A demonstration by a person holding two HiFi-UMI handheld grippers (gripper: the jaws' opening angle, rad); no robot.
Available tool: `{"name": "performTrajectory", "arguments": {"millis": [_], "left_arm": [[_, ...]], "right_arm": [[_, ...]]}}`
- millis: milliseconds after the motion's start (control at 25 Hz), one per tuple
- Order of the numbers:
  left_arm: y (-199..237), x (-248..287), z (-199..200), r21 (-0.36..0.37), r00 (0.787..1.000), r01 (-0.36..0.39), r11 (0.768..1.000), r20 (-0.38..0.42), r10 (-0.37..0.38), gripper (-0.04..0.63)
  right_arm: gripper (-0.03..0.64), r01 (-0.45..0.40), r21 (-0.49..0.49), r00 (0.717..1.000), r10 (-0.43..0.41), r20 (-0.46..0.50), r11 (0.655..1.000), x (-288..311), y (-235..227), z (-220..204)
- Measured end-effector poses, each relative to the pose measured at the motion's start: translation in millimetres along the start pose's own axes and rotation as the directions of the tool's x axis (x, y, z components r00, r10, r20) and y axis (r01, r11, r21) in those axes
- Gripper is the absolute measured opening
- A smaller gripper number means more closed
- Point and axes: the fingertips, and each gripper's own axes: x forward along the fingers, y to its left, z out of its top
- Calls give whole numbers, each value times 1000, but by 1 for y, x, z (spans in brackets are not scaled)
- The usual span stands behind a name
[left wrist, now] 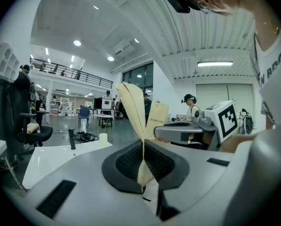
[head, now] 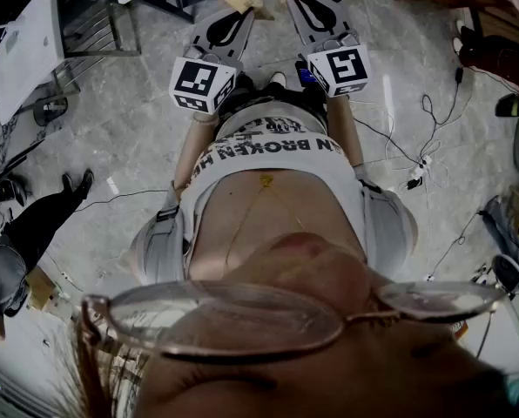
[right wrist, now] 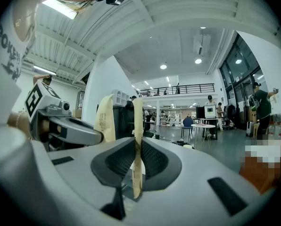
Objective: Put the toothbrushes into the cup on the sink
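Beige paper sleeve point(left wrist: 132, 108) | left hand-held gripper point(left wrist: 144, 160) clamped on it | right hand-held gripper point(right wrist: 136, 163) clamps second sleeve point(right wrist: 137, 126)

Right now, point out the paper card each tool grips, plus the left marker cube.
Left card point(left wrist: 133, 109), left gripper view, upper flap.
Right card point(right wrist: 137, 121), right gripper view, upright edge.
Left marker cube point(head: 203, 84), head view, marker face.

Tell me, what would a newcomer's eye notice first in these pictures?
The left claw pinches an upright beige paper slip, and the right claw a second slip, each central in its own view. In the head view, eyeglasses fill the bottom edge, and the two marker cubes sit near the top, above a stone floor.
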Motion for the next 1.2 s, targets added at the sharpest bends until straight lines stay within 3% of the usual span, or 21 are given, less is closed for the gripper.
{"name": "performTrajectory", "arguments": {"millis": [760,1200], "left_arm": [[-13,28,1,-8,1000,-18,1000,-8,18,18],[10,22,2,-30,998,-69,997,-8,69,18]], "right_arm": [[49,1,35,1000,-2,31,999,-16,-40,-5],[49,-53,29,998,52,39,998,10,-38,-4]]}}
